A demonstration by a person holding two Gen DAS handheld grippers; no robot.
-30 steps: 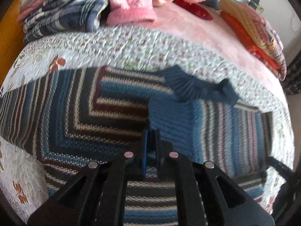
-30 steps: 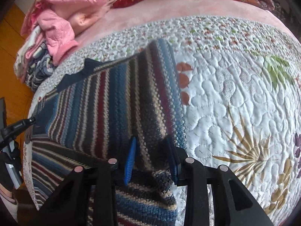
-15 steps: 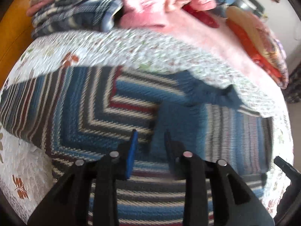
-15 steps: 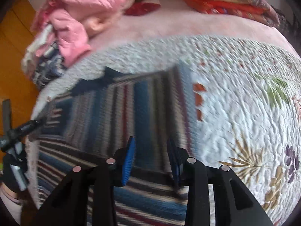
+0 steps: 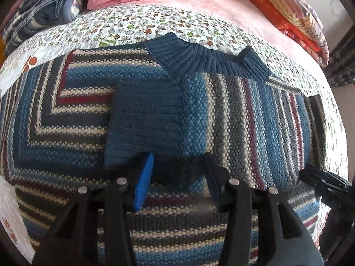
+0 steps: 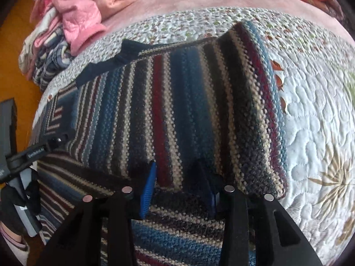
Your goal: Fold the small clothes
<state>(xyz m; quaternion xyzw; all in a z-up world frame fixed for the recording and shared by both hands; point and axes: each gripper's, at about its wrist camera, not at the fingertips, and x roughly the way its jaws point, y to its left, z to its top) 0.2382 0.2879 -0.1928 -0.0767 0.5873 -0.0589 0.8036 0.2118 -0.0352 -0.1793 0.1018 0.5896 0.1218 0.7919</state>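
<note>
Left gripper (image 5: 177, 175): jaws spread wide, nothing between them, poised low over the near part of the striped sweater (image 5: 255, 122); blue pad on the left finger visible.

Right gripper (image 6: 177, 177): jaws likewise wide apart and empty, just above the sweater's folded-over sleeve; its tip also shows at the right edge of the left wrist view.

Striped sweater: knitted in blue, grey, cream and maroon bands; lies flat on the floral quilt (image 5: 137, 24), both sleeves folded inward across the body. Navy ribbed cuff (image 5: 144, 122) of the sleeve rests at mid-chest, just ahead of the left gripper. Navy ribbed collar (image 5: 206, 59) at the far edge, towards the quilt.

Floral quilt: white, small leaf print on the far band, larger leaf motifs to the right of the sweater.

Pink blanket (image 5: 199, 0): beyond the quilt.

Clothes pile (image 6: 66, 33): pink and blue-checked garments, far left.

Folded orange bedding (image 5: 288, 17): far right.
</note>
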